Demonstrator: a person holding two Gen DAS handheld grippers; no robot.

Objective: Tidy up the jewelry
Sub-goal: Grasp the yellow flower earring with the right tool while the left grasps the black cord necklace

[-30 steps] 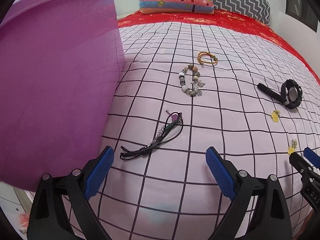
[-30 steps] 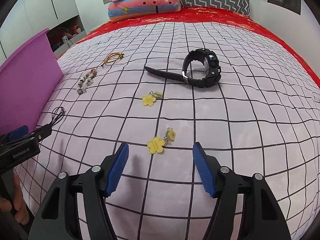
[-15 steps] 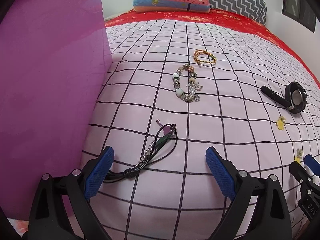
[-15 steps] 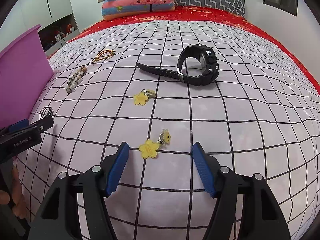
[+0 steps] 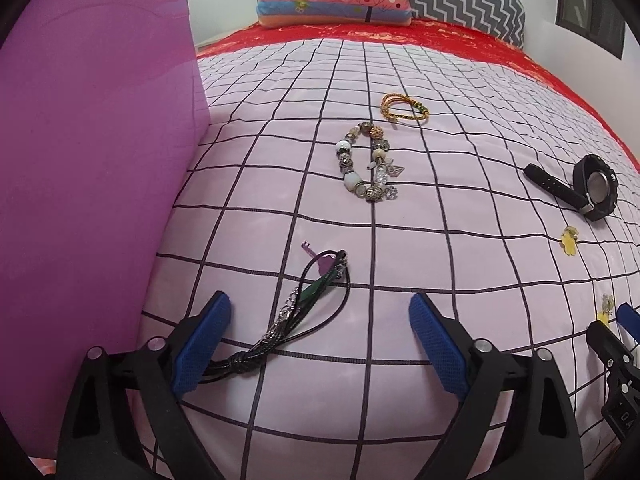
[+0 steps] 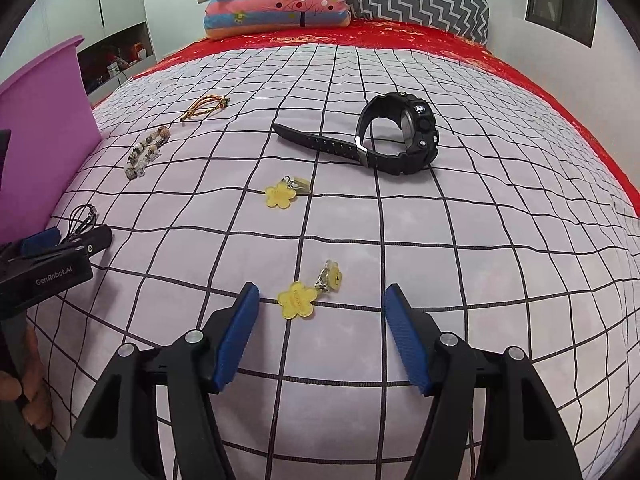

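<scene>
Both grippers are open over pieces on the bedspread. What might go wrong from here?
1. The left gripper is over the black cord necklace, whose knotted end lies against one finger; closing may catch only a strand or pinch the bedspread.
2. The right gripper frames a flat yellow flower earring; its pads may slide over it or bunch fabric.

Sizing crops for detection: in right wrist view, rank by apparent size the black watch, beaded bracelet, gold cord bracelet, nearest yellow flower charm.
1. black watch, clearly largest.
2. nearest yellow flower charm and beaded bracelet: alike; the charm is much nearer, unranked.
3. gold cord bracelet, smallest, though farthest away.
</scene>
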